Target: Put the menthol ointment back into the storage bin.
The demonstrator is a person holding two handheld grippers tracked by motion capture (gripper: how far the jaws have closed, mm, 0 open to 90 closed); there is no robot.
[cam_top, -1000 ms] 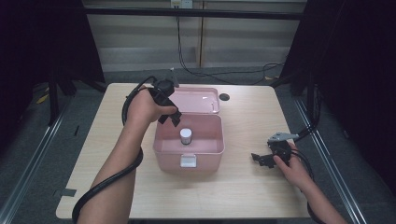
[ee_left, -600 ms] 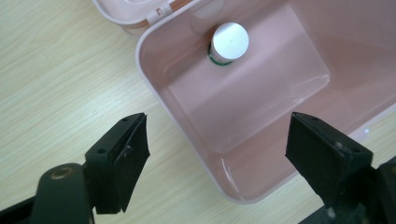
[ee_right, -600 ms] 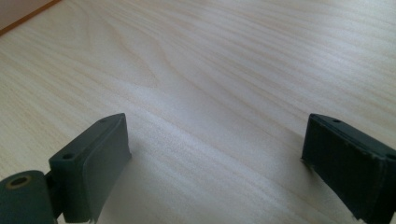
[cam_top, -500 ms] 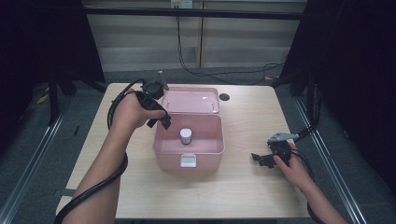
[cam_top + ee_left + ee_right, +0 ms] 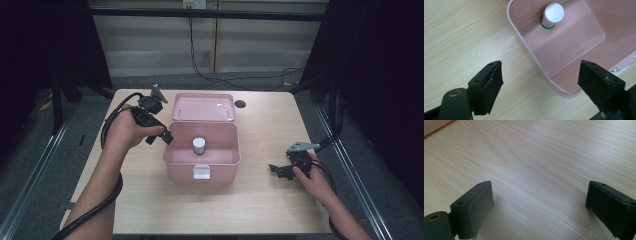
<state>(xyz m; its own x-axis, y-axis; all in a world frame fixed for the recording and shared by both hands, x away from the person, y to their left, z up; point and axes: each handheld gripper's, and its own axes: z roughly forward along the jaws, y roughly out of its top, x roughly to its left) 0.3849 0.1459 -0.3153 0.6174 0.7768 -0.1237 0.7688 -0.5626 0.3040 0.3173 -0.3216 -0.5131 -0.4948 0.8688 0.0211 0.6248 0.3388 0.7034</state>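
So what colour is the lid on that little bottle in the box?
White. The bottle cap shows best in the left gripper view, inside the pink box.

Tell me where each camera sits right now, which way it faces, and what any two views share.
High view: above the person's side, looking forward and down on the table; both forearms, the left tongs and the right tongs show.
Left gripper view: rides the left tongs, looking down at the box rim; open jaws show.
Right gripper view: rides the right tongs, facing bare tabletop; open jaws show.
Shared: the high and left gripper views both show the white-capped bottle in the pink box.
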